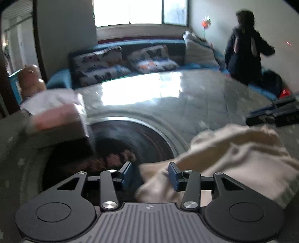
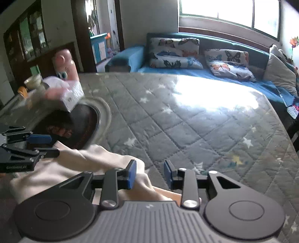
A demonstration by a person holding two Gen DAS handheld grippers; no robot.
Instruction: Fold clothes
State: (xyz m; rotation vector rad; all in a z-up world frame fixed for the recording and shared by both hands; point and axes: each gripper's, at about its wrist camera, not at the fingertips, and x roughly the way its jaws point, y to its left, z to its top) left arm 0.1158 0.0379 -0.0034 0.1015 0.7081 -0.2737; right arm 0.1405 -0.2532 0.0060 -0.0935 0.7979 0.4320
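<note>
Both grippers, left (image 1: 150, 174) and right (image 2: 149, 173), stand parted over the cream garment (image 1: 233, 155), bunched nearer the left gripper on the quilted surface (image 2: 186, 121).

Living room beyond the fingertips, daylit from the far wall.
Ahead of the fingers we see a quilted grey star-print cover (image 2: 186, 130) catching glare, then a blue sofa (image 2: 214, 74) with butterfly cushions (image 2: 173, 52) beneath bright windows (image 2: 233, 13); a dark wooden doorway (image 2: 82, 33) stands far left.
</note>
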